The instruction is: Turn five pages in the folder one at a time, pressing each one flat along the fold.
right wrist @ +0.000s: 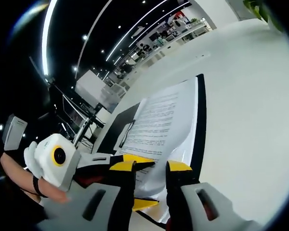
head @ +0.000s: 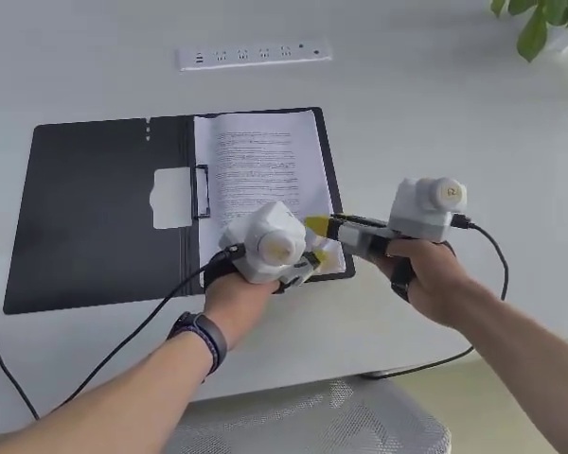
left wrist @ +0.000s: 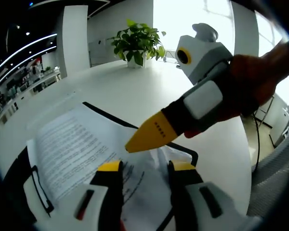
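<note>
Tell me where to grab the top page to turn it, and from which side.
Grip the top page at its lower right corner, coming from the open right edge of the folder. The clip holds the sheets at the left, so the right edge is free, and in the left gripper view that corner looks lifted.

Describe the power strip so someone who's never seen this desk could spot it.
Start at the white table and find the open black folder with its printed page. Look past the folder's far edge: the power strip lies there alone, apart from the folder. It is the one long, flat white bar with a row of sockets.
</note>
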